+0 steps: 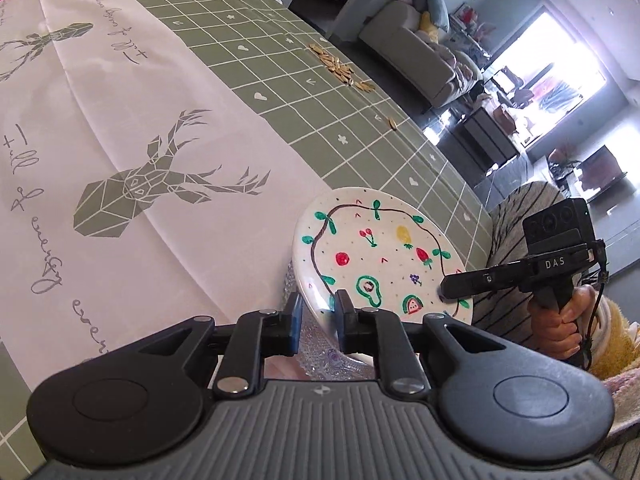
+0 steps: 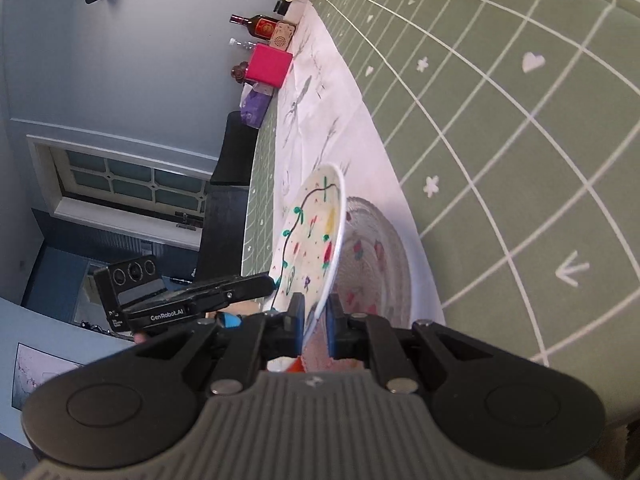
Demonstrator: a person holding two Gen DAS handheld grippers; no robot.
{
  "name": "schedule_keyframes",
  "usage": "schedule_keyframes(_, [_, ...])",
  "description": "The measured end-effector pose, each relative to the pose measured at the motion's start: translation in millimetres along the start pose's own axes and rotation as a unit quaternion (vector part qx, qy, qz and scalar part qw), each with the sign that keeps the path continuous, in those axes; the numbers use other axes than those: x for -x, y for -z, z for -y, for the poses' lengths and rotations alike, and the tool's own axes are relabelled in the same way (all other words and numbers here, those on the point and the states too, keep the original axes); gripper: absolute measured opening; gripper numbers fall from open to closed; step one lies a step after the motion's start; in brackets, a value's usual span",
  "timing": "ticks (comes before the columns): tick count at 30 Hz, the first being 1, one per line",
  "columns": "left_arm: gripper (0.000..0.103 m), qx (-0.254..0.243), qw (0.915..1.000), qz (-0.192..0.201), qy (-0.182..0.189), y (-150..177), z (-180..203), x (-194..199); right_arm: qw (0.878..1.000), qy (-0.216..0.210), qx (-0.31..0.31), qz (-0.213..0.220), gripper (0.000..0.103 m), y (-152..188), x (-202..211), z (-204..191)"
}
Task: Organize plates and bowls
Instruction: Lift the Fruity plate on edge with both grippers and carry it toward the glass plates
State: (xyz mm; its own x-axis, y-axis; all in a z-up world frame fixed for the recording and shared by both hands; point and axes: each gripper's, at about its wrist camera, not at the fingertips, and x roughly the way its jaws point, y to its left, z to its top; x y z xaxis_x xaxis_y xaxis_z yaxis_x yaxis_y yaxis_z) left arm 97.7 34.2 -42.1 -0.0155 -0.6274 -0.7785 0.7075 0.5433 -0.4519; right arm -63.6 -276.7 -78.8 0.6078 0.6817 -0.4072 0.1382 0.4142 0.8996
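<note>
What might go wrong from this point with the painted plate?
The left tool shows a gap at the painted plate rim, so the right tool, pinching only the thin rim, may carry it alone; it could pivot or slip. The plate hangs tilted right over the glass dish, so a slip could chip both.

The right claw has "DAS" written on it, and the left claw has "GenRobot.AI". The white cloth has curly words too hard to read
</note>
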Motion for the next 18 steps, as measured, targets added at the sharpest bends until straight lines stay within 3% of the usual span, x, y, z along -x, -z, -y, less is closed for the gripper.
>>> schedule_keyframes(6, [0.019, -0.033, 0.9977, -0.033, -0.048, 2.3, 10.5, -8.8, 1.000, 0.004, -0.020, -0.015, 0.009, 5.2, -6.1, 4.6])
schedule_keyframes(13, [0.020, -0.056, 0.9947, -0.033, -0.079, 0.5, 24.9, -5.1, 0.999, 0.045, -0.003, -0.016, 0.009, 4.5, -12.6, -0.2])
schedule_keyframes(18, [0.031, -0.051, 0.9914, -0.019, -0.119, -3.5, 33.3, 2.8, 0.994, 0.097, 0.057, -0.006, 0.012, 11.4, -18.0, -18.7])
